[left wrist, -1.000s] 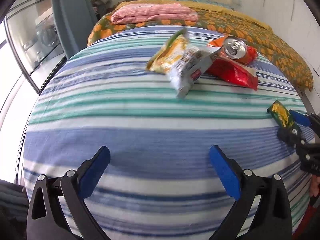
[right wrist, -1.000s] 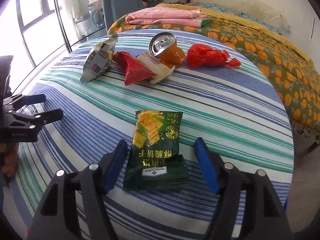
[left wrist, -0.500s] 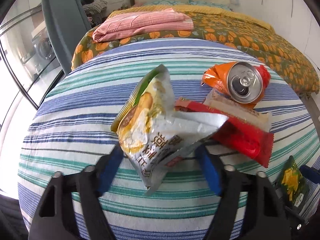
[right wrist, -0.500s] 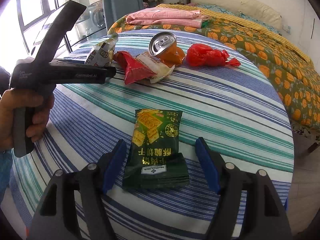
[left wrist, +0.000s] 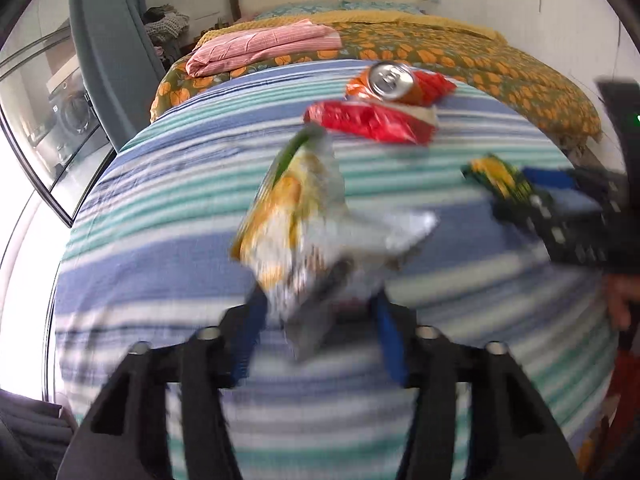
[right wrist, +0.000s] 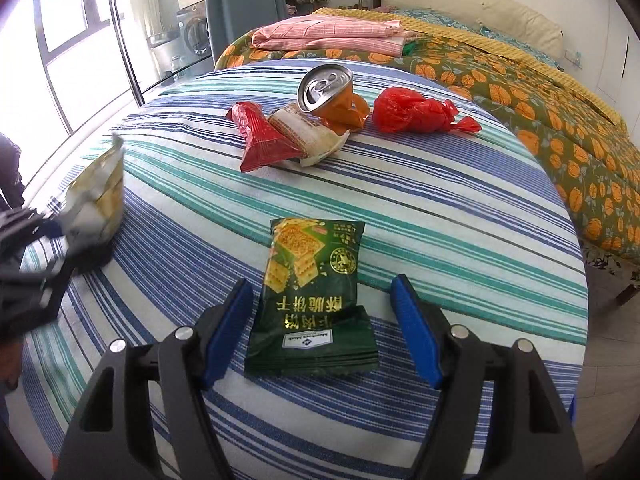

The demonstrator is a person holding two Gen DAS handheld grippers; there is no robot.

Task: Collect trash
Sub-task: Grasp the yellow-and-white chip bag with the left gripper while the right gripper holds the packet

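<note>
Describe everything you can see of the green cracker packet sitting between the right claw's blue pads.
The green cracker packet is a glossy foil-like pouch printed with golden square crackers, a round seal, gold Chinese characters and a small white label. It lies flat and sealed on the striped bedcover, its crimped near end folded under. It sits between the right claw's open blue pads, neither pad touching it. Nothing else touches it.
</note>
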